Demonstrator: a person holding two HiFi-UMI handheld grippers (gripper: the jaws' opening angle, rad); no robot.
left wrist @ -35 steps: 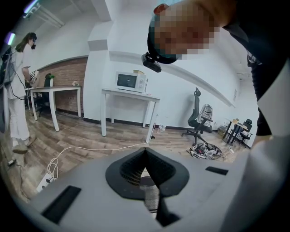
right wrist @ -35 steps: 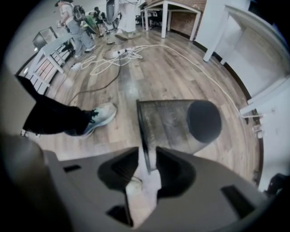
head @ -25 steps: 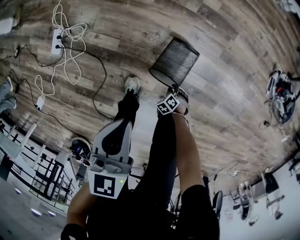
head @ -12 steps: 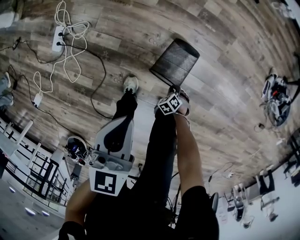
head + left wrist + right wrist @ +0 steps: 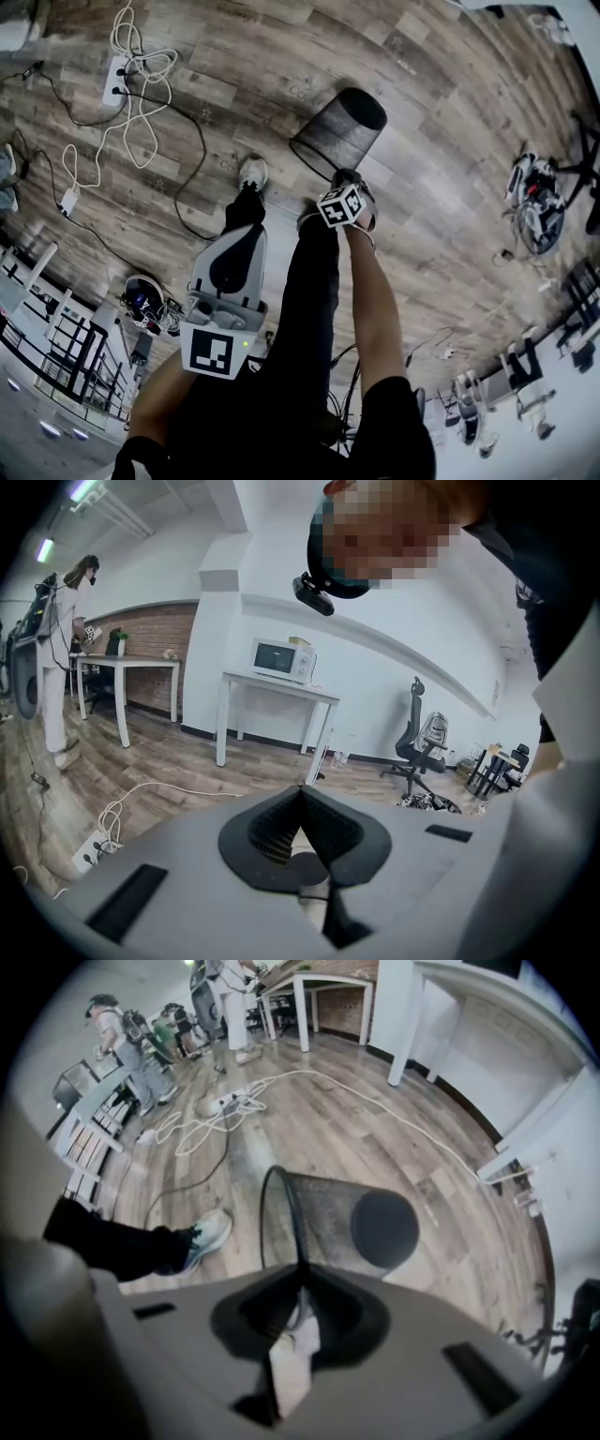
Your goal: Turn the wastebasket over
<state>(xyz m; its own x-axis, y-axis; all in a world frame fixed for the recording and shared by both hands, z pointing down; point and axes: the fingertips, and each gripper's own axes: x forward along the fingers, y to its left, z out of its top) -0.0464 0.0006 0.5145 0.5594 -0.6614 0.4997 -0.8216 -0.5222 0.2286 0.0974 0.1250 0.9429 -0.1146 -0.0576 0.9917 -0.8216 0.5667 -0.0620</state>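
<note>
The black mesh wastebasket (image 5: 337,133) lies tilted on the wood floor, its solid bottom (image 5: 384,1229) pointing away from me. Its wire rim (image 5: 284,1206) runs straight into my right gripper (image 5: 300,1286), which points down at it. The jaws are closing with the rim between them, and the pads look pressed on the wire. In the head view the right gripper (image 5: 341,187) sits at the basket's near edge, under its marker cube. My left gripper (image 5: 242,234) hangs shut and empty in front of my body, away from the basket; its pads (image 5: 281,822) meet.
A power strip with looped white cables (image 5: 122,70) and a black cable (image 5: 192,178) lie left of the basket. My shoes (image 5: 251,172) stand just beside it. Gear is piled on the floor at right (image 5: 534,202). White table legs (image 5: 405,1040) and people (image 5: 127,1049) stand farther off.
The wastebasket has tipped, so its dark solid bottom now shows. My right gripper has risen a little at the rim. The left gripper has stayed put.
</note>
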